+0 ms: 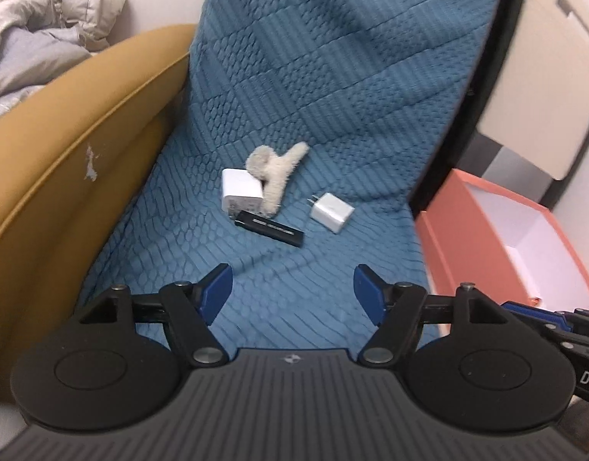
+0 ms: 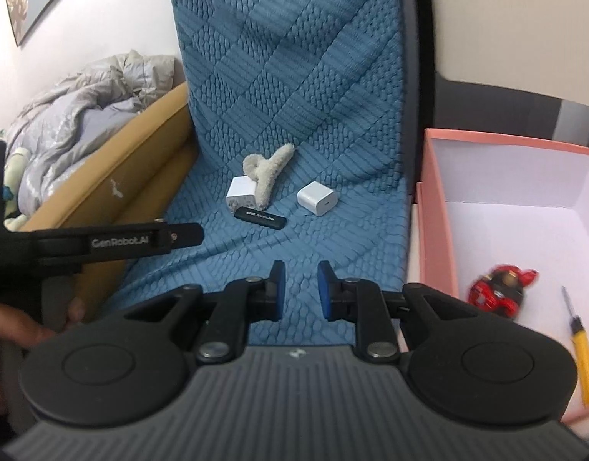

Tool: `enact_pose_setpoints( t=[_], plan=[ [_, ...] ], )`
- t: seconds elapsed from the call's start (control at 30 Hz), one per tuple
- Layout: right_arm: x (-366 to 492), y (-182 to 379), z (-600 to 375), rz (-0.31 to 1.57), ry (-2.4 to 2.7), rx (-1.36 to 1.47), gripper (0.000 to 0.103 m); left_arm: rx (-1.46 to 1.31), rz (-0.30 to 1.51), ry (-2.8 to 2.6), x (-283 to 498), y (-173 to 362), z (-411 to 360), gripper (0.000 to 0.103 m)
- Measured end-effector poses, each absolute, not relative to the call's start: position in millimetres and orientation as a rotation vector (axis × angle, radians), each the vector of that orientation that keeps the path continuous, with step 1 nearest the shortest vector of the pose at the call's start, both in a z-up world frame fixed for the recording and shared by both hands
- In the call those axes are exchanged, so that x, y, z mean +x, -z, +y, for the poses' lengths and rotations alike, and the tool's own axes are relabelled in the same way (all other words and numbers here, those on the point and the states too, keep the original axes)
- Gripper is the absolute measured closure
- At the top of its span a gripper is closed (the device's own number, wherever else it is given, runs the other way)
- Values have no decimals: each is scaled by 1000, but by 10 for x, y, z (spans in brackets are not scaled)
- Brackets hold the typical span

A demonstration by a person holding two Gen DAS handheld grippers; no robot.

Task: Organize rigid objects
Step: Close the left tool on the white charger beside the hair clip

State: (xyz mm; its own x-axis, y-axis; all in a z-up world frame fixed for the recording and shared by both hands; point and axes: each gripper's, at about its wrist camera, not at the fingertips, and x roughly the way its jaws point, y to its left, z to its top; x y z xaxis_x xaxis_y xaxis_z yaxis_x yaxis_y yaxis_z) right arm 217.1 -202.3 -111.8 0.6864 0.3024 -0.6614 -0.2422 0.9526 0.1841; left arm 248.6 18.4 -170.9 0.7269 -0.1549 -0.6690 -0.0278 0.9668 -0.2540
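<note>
Left gripper (image 1: 292, 288) wide, empty, above blue cover (image 1: 313, 88). Right gripper (image 2: 301, 288) narrow, empty. Two white chargers (image 1: 242, 188) (image 1: 332, 212), fuzzy clip (image 1: 273, 176), black stick (image 1: 270, 227) lie ahead.

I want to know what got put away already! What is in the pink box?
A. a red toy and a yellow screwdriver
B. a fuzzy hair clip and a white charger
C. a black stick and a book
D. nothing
A: the right wrist view shows a red toy and a yellow screwdriver lying inside the pink box; the other things lie outside it on the blue cover.
</note>
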Motion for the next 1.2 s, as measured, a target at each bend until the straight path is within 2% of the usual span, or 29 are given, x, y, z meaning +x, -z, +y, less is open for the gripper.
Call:
enact_pose_setpoints(
  t=[0.37, 0.4, 0.47, 0.5, 0.9, 0.97, 1.0, 1.2],
  plan=[
    [2916, 1458, -1769, 778, -347, 49, 80, -233, 804, 37, 3363, 2132, 400, 29],
    [2980, 1490, -1750, 782, -347, 44, 76, -239, 809, 35, 3447, 2165, 430, 29],
    [3116, 1554, -1706, 784, -351, 27, 58, -240, 816, 32, 3583, 2209, 476, 29],
    [3191, 1583, -1684, 782, -352, 19, 57, -239, 820, 32, 3647, 2234, 496, 29],
    [4067, 1927, -1458, 802, -421, -116, 56, -269, 875, 13, 4286, 2451, 648, 29],
    [4179, 2004, -1435, 822, -434, -135, 44, -249, 885, 6, 4365, 2495, 634, 29],
    [4218, 2034, -1433, 827, -434, -146, 43, -238, 887, 1, 4404, 2505, 628, 28],
    [4400, 2217, -1469, 862, -435, -162, 42, -215, 909, -13, 4602, 2592, 598, 29]
  ],
)
